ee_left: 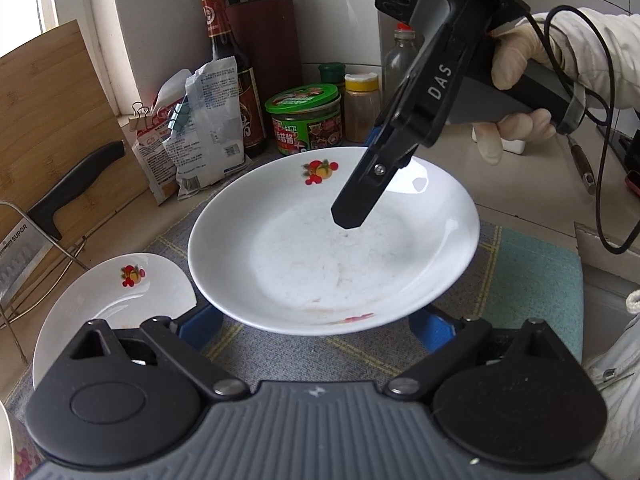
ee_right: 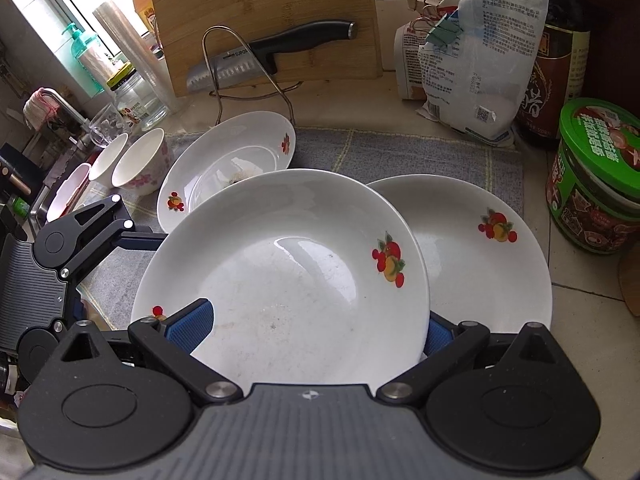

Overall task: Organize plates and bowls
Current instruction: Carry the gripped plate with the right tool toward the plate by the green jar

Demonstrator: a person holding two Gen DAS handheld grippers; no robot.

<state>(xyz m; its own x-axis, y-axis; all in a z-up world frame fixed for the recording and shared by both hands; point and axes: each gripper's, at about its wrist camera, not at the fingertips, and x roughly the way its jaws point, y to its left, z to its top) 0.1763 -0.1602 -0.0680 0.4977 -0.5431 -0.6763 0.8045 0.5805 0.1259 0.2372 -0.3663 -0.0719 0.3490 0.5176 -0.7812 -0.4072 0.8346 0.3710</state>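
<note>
A white plate with fruit decals (ee_left: 332,264) (ee_right: 288,272) sits raised above a grey checked mat (ee_left: 520,280). It overlaps a matching plate at the right (ee_right: 480,264) and another toward the cutting board (ee_right: 240,148) (ee_left: 100,300). My right gripper (ee_right: 312,332) (ee_left: 360,180) stands open astride its rim, one finger over the plate and the other beneath. My left gripper (ee_left: 318,320) is open, both blue fingers (ee_left: 204,320) under the plate's near edge. Two floral bowls (ee_right: 140,164) stand at the mat's far left.
A knife (ee_right: 280,48) rests in a wire rack against a bamboo board (ee_right: 260,12). Clipped bags (ee_right: 480,64), a dark sauce bottle (ee_left: 232,72) and a green-lidded tub (ee_right: 596,176) crowd the wall side. A glass jar (ee_right: 136,96) and the sink (ee_right: 36,208) lie left. A gloved hand (ee_left: 516,60) holds the right tool.
</note>
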